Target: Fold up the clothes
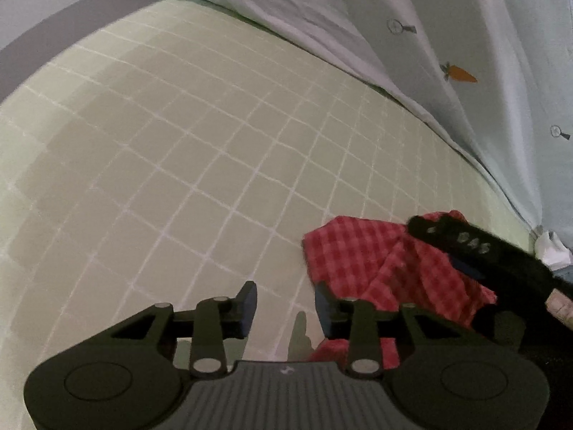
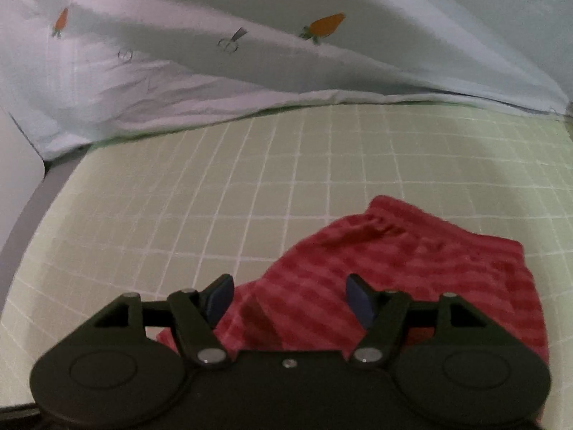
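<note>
There is one red checked garment (image 2: 394,268), lying rumpled on one pale green mat (image 2: 250,179) ruled with a white grid. Two grippers show, the left gripper (image 1: 286,308) and the right gripper (image 2: 288,301), and each has two fingers tipped with dark blue pads, four pads in all. One pale blue sheet (image 2: 215,82) lies along the far edge of the mat; the right wrist view shows two orange carrots printed on it and three small magnifying-glass motifs, while the left wrist view shows one carrot and three such motifs.
</note>
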Tool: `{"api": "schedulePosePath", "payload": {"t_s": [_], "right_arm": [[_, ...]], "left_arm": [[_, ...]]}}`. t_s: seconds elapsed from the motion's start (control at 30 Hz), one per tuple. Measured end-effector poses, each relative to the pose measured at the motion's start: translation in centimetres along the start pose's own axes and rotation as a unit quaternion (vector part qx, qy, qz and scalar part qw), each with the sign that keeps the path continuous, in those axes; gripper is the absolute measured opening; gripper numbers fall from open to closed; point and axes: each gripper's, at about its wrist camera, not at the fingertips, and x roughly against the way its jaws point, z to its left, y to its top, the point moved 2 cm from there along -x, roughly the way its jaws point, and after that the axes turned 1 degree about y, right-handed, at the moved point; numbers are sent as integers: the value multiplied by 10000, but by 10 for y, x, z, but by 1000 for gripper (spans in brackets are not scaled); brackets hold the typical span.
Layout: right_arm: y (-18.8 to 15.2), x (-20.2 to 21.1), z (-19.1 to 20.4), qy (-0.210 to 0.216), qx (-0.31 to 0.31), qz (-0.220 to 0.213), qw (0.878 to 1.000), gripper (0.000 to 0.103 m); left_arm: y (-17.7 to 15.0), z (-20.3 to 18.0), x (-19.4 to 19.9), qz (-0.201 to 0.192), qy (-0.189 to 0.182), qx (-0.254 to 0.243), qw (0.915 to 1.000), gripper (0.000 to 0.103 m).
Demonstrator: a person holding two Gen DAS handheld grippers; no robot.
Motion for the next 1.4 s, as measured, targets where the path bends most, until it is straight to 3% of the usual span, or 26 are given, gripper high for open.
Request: {"api": "schedulePosePath", "payload": {"t_s": [0.1,0.27,0.33,0.37,0.4,0.43,0.57,0.67,0.83,0.97,1.17,1.33,1.37,1.4], "right_arm": [[-2,-6,5,-160,126,186,9996,61],[-6,-9,-5,-68,71,341,9994,16],[-7,-2,-12,8,4,281,9996,6],[-8,2,-16,27,-18,237,9997,5],[-7,9,-18,44,-22,177,9998,5],[-7,17,-21,45,-29,98,9999,4],[-9,59,-46,-90,-40,-234,9997,4],[-18,87,-72,-211,-134,-371,9990,4],[-37,110,-105,-383,-546,-396,9970,4],[-42,115,-116,-298,-812,-460,9952,4],[-46,115,-125,-135,-920,-498,9944,4],[-48,114,-126,-87,-998,-486,9938,5],[-47,113,-126,-81,-1006,-473,9938,5],[-47,112,-126,-74,-1014,-461,9937,5]], "left_arm": [[7,-9,-17,63,-20,-181,9998,38],[21,-31,-45,110,-62,-518,9986,37],[21,-41,-54,174,-55,-649,9977,36],[22,-46,-58,207,-49,-715,9972,34],[21,-51,-63,262,0,-786,9966,14],[19,-55,-67,312,79,-839,9960,0],[10,-65,-68,197,338,-1057,9936,0],[6,-64,-64,175,293,-908,9953,0],[2,-79,-44,-50,-521,-743,9959,1],[-1,-106,-42,116,-1079,-1118,9878,40],[-3,-133,-69,622,-1737,-1099,9767,46],[-10,-139,-90,1005,-1962,-865,9715,44],[-11,-139,-92,1057,-2033,-800,9701,35],[-12,-139,-95,1104,-2099,-738,9687,12]]}}
